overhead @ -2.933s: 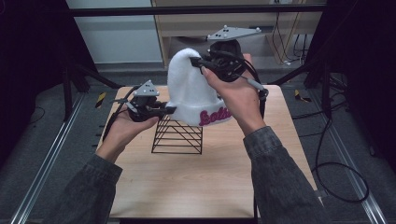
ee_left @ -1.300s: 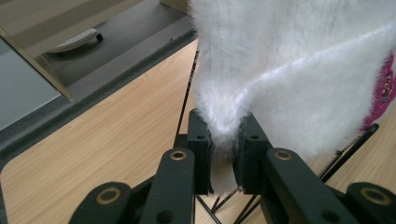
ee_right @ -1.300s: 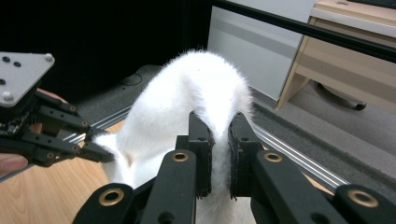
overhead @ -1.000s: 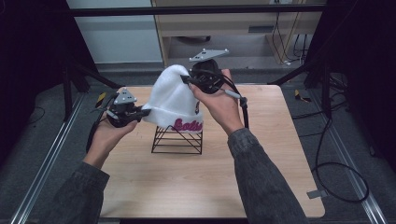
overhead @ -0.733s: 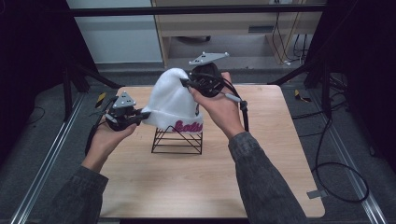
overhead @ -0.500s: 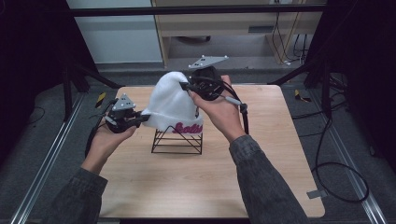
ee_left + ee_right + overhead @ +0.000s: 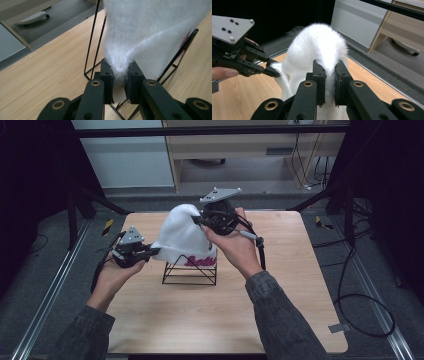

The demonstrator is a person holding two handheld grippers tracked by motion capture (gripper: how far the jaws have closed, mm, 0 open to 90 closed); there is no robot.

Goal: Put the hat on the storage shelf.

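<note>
A fluffy white beanie (image 7: 183, 237) with pink lettering on its cuff hangs over a black wire stand (image 7: 190, 270) near the middle of the wooden table (image 7: 280, 310). My left gripper (image 7: 154, 251) is shut on the hat's lower left edge; in the left gripper view the white knit (image 7: 147, 32) is pinched between the jaws (image 7: 120, 82) with the stand (image 7: 93, 42) just behind. My right gripper (image 7: 197, 220) is shut on the hat's upper right side. In the right gripper view the hat (image 7: 319, 47) bulges above the jaws (image 7: 329, 80), and the left gripper (image 7: 273, 71) holds its far edge.
The table's far edge borders a grey floor with black frame legs (image 7: 90, 200) on both sides. A pale cabinet (image 7: 235, 150) stands beyond. Cables (image 7: 360, 295) trail on the floor at the right. Bare tabletop lies in front of the stand and to its right.
Both hands have shifted slightly left and toward the far edge with the hat, which now sits lower over the stand. Both grips are unchanged.
</note>
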